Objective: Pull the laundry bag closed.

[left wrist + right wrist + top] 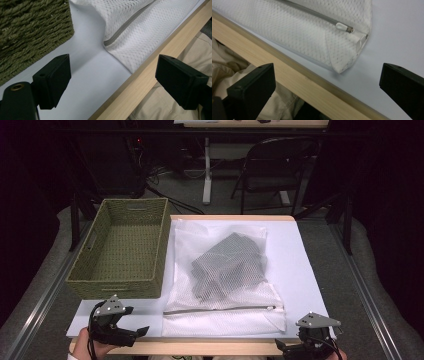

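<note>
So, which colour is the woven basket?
Olive green woven basket; the high view shows it best.

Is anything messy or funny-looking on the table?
Nothing much. The white mesh bag lies flat and zipped, with grey cloth bunched crookedly inside. The woven basket hangs slightly over the table's left edge. Both claws sit open near the front edge.

Bare white table surface lies free right of the mesh bag. The woven basket blocks the left side, just beside the bag; a narrow strip stays passable at the near edge.
</note>
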{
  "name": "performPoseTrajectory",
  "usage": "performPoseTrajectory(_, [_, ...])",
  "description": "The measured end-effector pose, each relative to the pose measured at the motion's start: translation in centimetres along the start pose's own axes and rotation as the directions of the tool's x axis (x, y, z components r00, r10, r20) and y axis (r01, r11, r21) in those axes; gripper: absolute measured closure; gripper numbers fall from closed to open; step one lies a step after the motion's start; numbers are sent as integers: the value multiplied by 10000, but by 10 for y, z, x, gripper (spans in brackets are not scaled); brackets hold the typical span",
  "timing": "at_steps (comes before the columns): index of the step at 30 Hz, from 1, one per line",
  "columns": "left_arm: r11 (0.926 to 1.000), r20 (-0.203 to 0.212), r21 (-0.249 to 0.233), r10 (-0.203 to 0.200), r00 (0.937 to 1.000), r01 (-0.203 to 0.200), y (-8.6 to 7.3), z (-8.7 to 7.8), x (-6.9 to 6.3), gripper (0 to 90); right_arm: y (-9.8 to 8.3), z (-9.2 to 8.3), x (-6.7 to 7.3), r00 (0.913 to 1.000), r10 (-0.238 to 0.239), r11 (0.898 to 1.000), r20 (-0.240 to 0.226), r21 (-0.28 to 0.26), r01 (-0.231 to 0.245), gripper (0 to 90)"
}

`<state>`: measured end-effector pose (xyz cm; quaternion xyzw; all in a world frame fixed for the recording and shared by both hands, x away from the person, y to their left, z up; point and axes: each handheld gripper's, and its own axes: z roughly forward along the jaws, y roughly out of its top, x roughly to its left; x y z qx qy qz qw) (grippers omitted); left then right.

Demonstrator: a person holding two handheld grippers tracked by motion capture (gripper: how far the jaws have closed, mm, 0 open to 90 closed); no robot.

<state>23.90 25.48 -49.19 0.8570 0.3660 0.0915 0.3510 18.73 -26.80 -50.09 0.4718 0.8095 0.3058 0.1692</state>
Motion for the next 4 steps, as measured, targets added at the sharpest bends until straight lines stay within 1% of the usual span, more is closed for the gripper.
performPoseTrajectory(1, [10000,-48,-77,-58,10000,58,-1,1,1,132,0,0,0,10000,-31,9999,59,109,30,0])
performPoseTrajectory(2, [9999,-86,-117,-57,9999,56,-1,1,3,132,0,1,0,9998,-74,9999,185,98,72,0])
performPoseTrajectory(3, [9997,-145,-162,-158,9998,156,-2,2,4,133,0,2,1,9999,-28,9999,142,112,26,0])
performPoseTrajectory(4, [9996,-136,-89,-267,9996,266,-2,3,6,133,0,3,0,9999,-81,9999,64,85,80,0])
